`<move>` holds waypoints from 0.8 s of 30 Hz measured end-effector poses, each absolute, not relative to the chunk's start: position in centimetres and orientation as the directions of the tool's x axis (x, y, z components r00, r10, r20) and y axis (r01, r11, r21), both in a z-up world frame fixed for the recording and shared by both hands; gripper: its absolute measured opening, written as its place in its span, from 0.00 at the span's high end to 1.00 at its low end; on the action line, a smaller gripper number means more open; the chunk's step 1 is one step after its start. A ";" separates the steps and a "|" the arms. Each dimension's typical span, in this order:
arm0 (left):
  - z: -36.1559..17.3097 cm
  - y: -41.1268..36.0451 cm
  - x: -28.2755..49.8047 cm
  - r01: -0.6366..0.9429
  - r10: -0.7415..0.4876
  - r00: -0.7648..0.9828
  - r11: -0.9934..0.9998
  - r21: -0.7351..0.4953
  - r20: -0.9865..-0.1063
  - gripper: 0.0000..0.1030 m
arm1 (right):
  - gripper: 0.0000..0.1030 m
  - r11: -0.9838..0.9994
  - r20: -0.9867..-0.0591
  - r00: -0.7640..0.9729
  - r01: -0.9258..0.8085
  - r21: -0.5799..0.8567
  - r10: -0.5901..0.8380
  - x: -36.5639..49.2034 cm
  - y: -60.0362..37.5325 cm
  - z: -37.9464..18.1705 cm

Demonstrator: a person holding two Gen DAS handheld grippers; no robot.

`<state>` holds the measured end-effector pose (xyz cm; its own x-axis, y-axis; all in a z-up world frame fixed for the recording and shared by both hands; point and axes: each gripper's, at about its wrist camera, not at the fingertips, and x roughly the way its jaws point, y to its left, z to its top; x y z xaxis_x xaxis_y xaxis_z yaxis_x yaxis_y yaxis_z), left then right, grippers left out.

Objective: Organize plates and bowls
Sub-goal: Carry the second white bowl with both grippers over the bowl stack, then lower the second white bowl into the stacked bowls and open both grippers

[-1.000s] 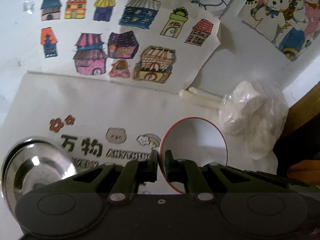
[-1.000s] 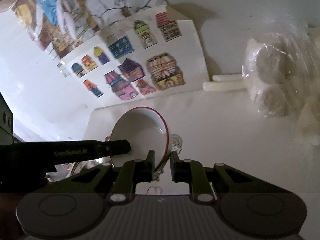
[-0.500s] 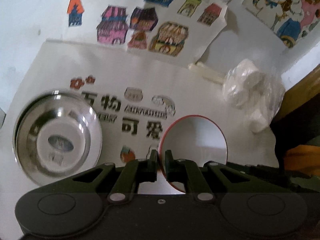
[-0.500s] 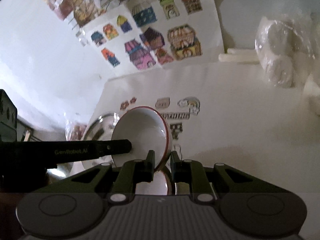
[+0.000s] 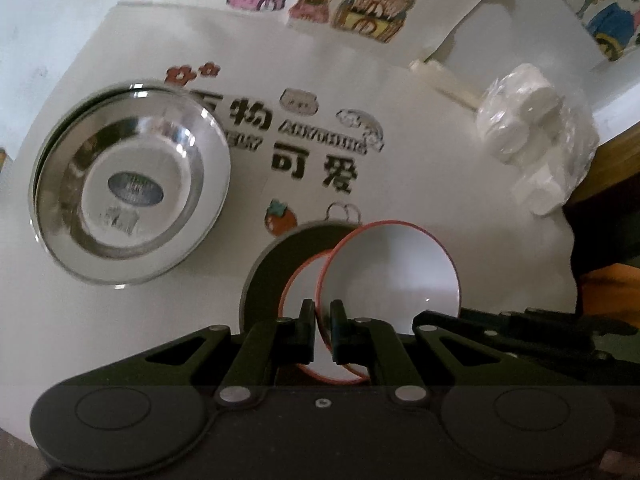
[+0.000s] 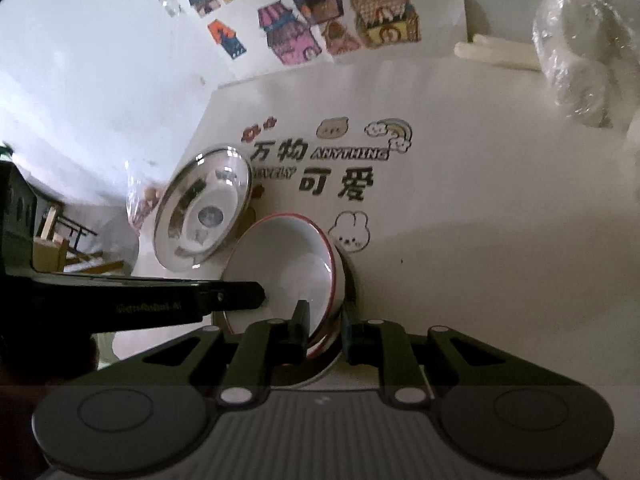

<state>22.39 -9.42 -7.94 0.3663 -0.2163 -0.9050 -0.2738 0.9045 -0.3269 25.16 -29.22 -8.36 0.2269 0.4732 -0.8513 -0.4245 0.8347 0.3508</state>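
My left gripper (image 5: 322, 330) is shut on the rim of a white bowl with a red rim (image 5: 392, 272). The bowl hangs tilted just above a second red-rimmed white bowl (image 5: 298, 300) that rests on a dark plate (image 5: 276, 264). My right gripper (image 6: 323, 320) has its jaws a little apart around the opposite rim of the held bowl (image 6: 284, 268); the left gripper's finger (image 6: 224, 298) reaches in from the left. A stainless steel bowl (image 5: 132, 192) stands on the white mat at the left, also seen in the right wrist view (image 6: 204, 208).
The white printed mat (image 5: 420, 184) covers the table. A plastic bag of white round pieces (image 5: 532, 140) lies at the far right, a white stick (image 5: 444, 80) beside it. Coloured house drawings (image 5: 360, 4) lie at the back. The table's edge drops off at the left (image 6: 72, 248).
Both grippers have brought the red-rimmed bowl toward the near side and down over the second bowl on the dark plate. The right gripper's jaws have spread a little around the rim.
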 end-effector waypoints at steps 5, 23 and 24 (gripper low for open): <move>-8.5 -9.4 22.3 -0.301 -0.200 0.331 0.904 -0.304 -0.922 0.93 | 0.82 0.828 -0.866 0.186 -0.438 0.350 0.465 25.5 -28.7 -9.0; -8.3 -9.6 22.2 -0.367 -0.160 0.332 0.886 -0.284 -0.930 0.88 | 0.77 0.786 -0.869 0.118 -0.498 0.366 0.480 26.3 -28.5 -9.3; -8.3 -9.6 22.2 -0.370 -0.159 0.333 0.884 -0.284 -0.929 0.87 | 0.76 0.784 -0.868 0.117 -0.500 0.368 0.482 26.3 -28.5 -9.3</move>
<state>22.20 -9.61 -8.31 0.3335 -0.1591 -0.9292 -0.3703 0.8844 -0.2843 26.28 -28.49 -9.28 0.1168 0.4822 -0.8682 -0.5003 0.7837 0.3680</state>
